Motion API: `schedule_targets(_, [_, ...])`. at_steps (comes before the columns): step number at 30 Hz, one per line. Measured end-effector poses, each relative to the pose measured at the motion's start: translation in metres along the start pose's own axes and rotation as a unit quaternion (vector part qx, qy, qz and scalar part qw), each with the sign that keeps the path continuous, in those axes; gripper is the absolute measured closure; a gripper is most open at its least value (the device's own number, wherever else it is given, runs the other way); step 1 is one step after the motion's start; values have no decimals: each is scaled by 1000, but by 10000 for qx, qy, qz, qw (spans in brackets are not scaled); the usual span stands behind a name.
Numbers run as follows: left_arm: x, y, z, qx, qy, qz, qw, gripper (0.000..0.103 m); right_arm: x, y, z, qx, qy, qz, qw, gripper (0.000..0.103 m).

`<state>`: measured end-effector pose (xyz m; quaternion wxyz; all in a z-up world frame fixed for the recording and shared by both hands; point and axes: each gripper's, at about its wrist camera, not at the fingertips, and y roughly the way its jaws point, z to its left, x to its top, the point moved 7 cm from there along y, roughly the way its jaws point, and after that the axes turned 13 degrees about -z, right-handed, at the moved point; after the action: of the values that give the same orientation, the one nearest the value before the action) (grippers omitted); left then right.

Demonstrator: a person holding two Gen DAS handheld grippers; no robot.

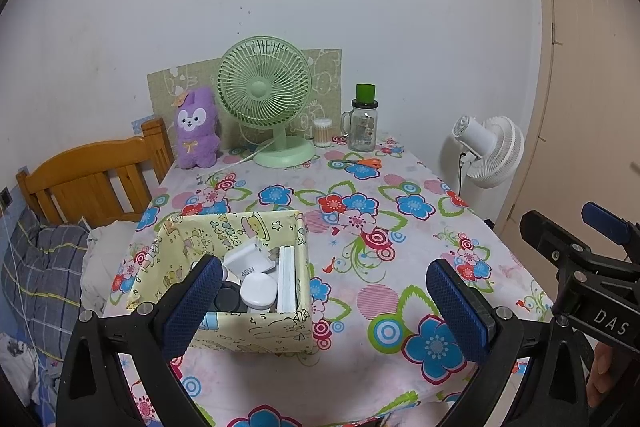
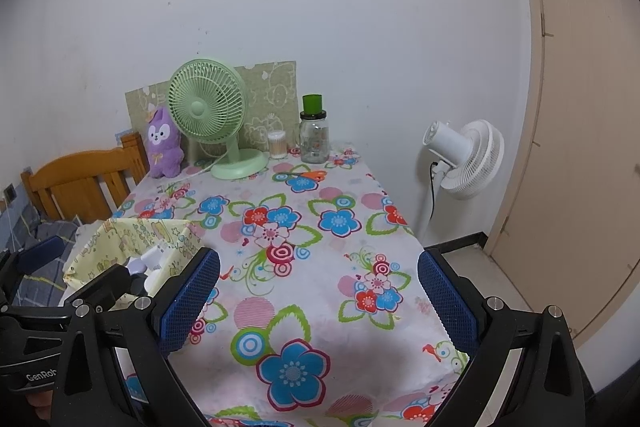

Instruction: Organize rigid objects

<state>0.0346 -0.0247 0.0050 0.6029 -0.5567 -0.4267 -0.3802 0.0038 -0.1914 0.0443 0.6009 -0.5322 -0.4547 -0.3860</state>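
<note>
A pale yellow cartoon-print box (image 1: 256, 331) stands on the flowered table near its left front. Inside lie a white 45W charger (image 1: 250, 261), a round white case (image 1: 259, 289), a black round thing (image 1: 227, 301) and a flat white slab (image 1: 287, 279). My left gripper (image 1: 326, 307) is open and empty, its left finger in front of the box. My right gripper (image 2: 320, 301) is open and empty over the tablecloth, right of the box (image 2: 132, 239). Orange-handled scissors (image 1: 362, 163) lie at the far right of the table, also in the right wrist view (image 2: 306, 175).
At the back stand a green desk fan (image 1: 266, 99), a purple plush (image 1: 198, 129), a cotton-swab tub (image 1: 322, 133) and a glass jar with green lid (image 1: 363, 123). A wooden bed frame (image 1: 88, 179) is left of the table; a white floor fan (image 2: 464, 159) and a door are right.
</note>
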Motion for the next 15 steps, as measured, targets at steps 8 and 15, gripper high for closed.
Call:
schedule_targets(8, [2,-1,1,-45,38,-37,10000,0,0,-1,1,-10,14,16,10000,2])
schedule_targets(15, [4,-1,2,-124,44,-42,9999,0,2,-2,1,-89,-29,-36,9999,2])
